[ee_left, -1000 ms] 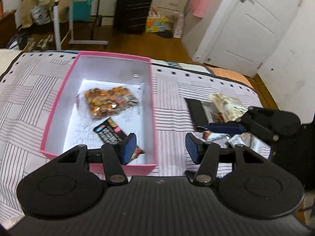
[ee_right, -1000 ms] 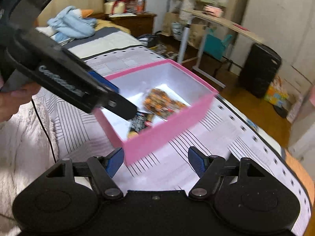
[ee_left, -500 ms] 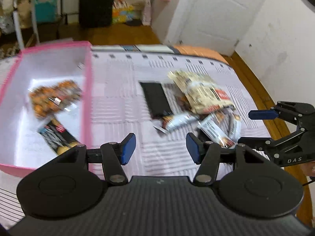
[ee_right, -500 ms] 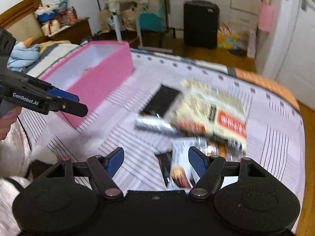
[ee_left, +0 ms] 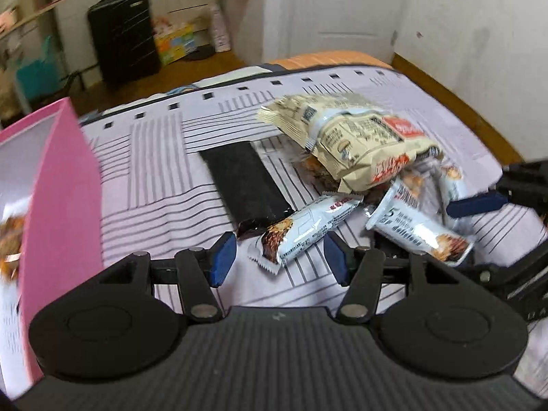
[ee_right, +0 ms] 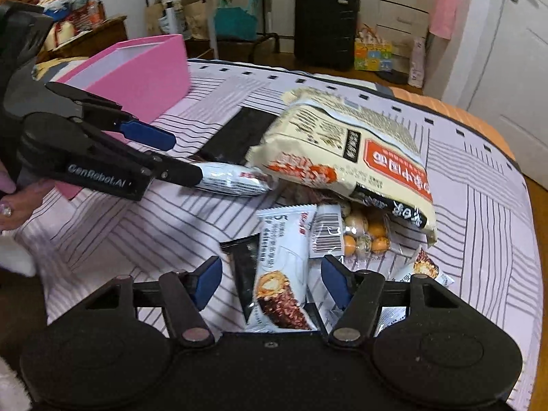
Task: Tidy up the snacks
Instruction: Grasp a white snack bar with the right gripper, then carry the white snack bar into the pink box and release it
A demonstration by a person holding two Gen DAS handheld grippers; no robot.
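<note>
While the pink box [ee_left: 61, 185] slid left | left tongs [ee_left: 279, 257] spread over bar [ee_left: 304, 227] | right tongs [ee_right: 270, 282] narrowing, spread around bar.

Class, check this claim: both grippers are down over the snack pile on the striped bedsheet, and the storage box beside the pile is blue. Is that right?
One detail is wrong. The box is pink, not blue, as the right wrist view shows. The left gripper and right gripper do hang over the snack pile.
</note>
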